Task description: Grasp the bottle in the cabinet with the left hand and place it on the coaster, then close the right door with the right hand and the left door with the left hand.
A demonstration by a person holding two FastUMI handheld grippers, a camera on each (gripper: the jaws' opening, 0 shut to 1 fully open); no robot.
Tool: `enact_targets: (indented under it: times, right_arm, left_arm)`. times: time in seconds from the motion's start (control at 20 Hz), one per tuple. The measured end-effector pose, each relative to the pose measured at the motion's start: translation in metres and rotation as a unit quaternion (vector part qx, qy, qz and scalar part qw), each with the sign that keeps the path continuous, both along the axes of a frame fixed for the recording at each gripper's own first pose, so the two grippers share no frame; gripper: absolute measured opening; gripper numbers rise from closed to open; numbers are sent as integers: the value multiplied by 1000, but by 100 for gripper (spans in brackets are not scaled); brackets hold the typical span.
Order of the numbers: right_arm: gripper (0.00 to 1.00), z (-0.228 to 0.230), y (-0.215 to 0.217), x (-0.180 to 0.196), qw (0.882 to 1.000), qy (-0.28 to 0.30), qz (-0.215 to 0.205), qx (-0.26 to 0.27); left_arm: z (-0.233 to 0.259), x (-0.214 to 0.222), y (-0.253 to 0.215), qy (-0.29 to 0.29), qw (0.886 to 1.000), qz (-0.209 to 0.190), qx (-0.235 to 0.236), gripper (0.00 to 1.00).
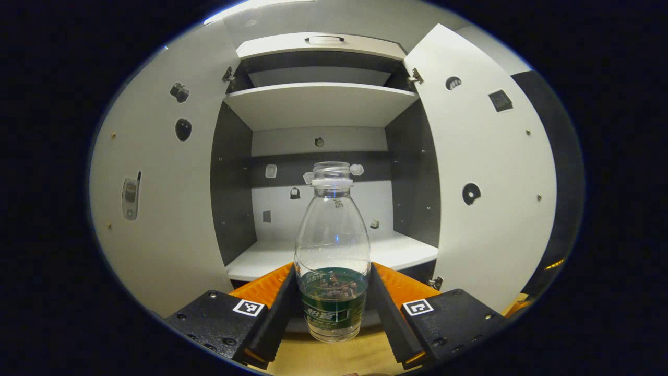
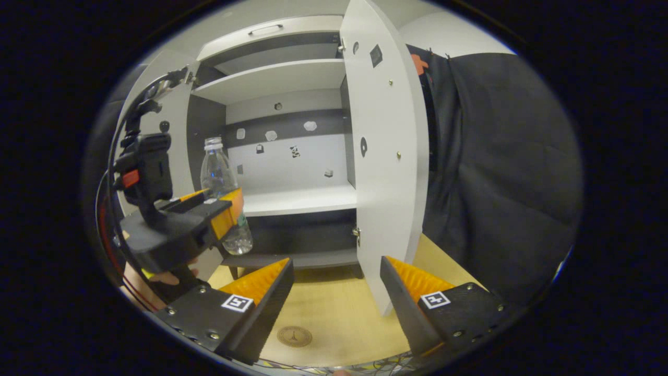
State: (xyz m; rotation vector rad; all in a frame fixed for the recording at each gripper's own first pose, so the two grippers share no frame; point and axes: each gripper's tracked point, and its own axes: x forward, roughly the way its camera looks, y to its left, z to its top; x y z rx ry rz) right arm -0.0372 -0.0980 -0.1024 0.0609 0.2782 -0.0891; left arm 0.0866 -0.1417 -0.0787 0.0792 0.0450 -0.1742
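Observation:
A clear, uncapped bottle point(image 1: 332, 235) with a green label stands upright between my left gripper's point(image 1: 332, 271) fingers, which are shut on its lower body. It is held in front of the open cabinet, outside the lower shelf point(image 1: 396, 250) and above the wooden table. In the right gripper view the bottle point(image 2: 218, 172) and the left gripper point(image 2: 225, 209) hang at the left, with a hand under them. My right gripper point(image 2: 336, 263) is open with nothing between its fingers, low over the table beside the right door's point(image 2: 386, 156) edge. A round coaster point(image 2: 294, 336) lies on the table just ahead of it.
Both white cabinet doors stand wide open: the left door point(image 1: 156, 209) and the right door point(image 1: 485, 172). An upper shelf point(image 1: 318, 102) spans the cabinet. The booth's black cloth wall point(image 2: 496, 167) hangs to the right of the right door. The wooden tabletop point(image 2: 334, 308) lies before the cabinet.

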Motion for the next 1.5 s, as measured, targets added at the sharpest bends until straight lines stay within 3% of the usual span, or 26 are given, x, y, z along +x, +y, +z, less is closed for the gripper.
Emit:
enact_targets:
  times: [0.3, 0.65, 1.05, 1.5]
  right_arm:
    - [100, -40, -17, -23, 999, 46, -13, 6]
    - [100, -74, -31, -47, 996, 86, -22, 1]
    - [100, -119, -42, -58, 990, 138, -22, 4]
    - [99, -127, -38, -52, 987, 157, 0, 13]
  left_arm:
    - [-96, -53, -9, 75, 997, -11, 21, 82]
    - [-182, -84, -20, 127, 991, -23, 24, 82]
    - [-245, -92, -28, 147, 988, -30, 22, 82]
    - [-274, -97, -26, 172, 985, -12, 3, 83]
